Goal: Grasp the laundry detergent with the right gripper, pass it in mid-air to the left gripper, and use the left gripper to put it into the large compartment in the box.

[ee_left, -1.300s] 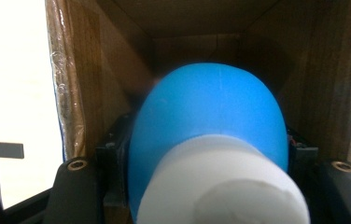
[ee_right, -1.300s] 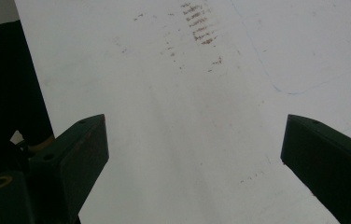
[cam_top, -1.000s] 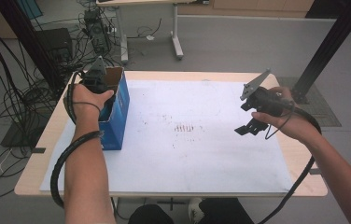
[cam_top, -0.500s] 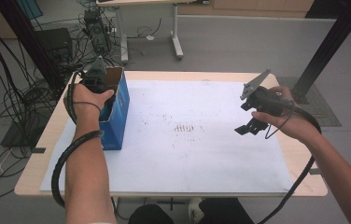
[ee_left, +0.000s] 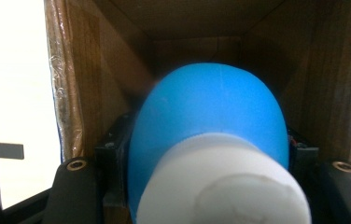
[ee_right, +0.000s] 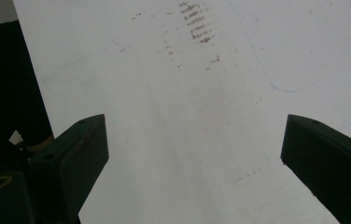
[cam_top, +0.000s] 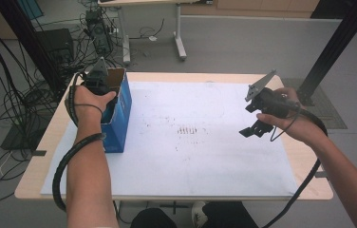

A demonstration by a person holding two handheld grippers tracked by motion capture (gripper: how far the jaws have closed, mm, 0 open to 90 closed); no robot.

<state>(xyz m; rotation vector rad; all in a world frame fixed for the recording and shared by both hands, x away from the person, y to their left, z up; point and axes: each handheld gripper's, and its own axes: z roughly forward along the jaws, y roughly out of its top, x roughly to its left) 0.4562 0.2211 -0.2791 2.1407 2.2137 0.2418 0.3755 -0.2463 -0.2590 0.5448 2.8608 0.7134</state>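
Left tongs [cam_top: 101, 84] are down inside the blue cardboard box [cam_top: 119, 114], clamped on a blue-and-white bottle [ee_left: 211, 140]. Right tongs [cam_top: 255, 128] hang wide open with nothing in them, well off to the box's right above the tabletop [cam_top: 224, 190].

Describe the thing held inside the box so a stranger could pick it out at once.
Start at the white sheet covering the wooden table, then go to the open blue cardboard box standing at its left edge. The left gripper reaches down into the box, jaws shut on a round blue object with a white cylindrical end. It is the one bright thing against the brown inner walls.
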